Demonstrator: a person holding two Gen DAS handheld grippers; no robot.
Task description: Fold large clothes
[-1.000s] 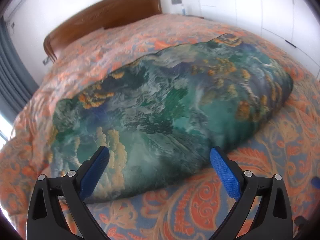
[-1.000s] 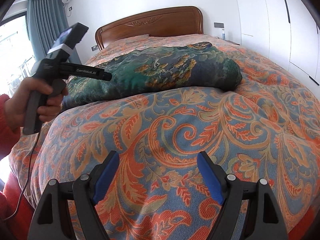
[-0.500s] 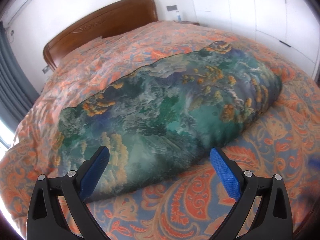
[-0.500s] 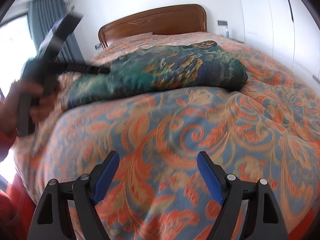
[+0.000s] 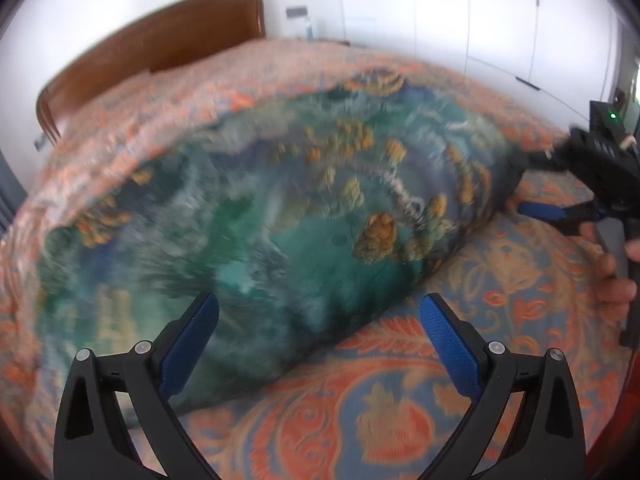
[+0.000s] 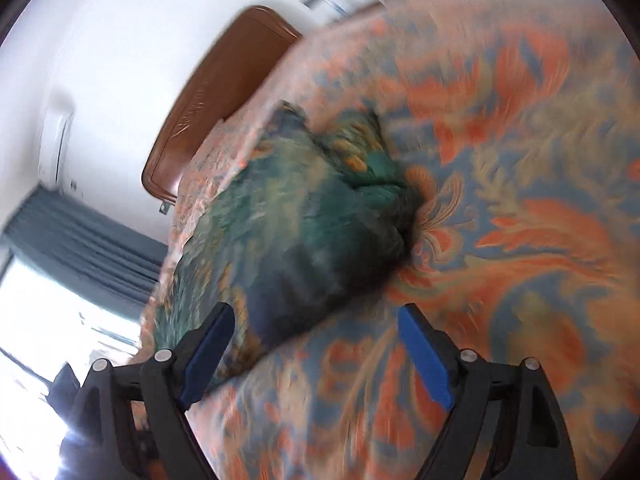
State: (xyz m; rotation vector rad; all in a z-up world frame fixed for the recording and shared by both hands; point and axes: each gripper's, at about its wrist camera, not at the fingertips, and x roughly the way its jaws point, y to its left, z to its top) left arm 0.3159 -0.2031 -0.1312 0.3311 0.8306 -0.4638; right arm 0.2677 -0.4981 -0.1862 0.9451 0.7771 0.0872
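Two handheld grippers close on a green-and-teal garment printed with golden-orange patches (image 5: 256, 216), folded into a long bundle on a bed spread with an orange-and-blue paisley quilt (image 5: 392, 432). A brown wooden headboard (image 5: 160, 40) stands behind it against a white wall.

The bundle's long axis runs across the bed. The left gripper (image 5: 318, 344) sits over its near long edge, blue-padded fingers (image 5: 188, 344) spread wide with nothing between them. The cloth lies just ahead of and under the left fingertip, while the other finger hangs over bare quilt.

The right gripper (image 6: 316, 354) faces the bundle's short end. Its jaws are opening and hold nothing, and the dark corner of the cloth (image 6: 304, 240) lies just ahead between the blue fingers (image 6: 208, 354). Seen from the left wrist, this gripper (image 5: 540, 210) appears at the far right beside that end, held in a person's hand (image 5: 612, 276). Both views are blurred, so contact with the fabric cannot be confirmed, though the right gripper seems the nearer to a grip.

A second ago the right gripper was level over open quilt, well apart from the garment. Now it is rolled sideways at its end. The left has shifted only slightly.
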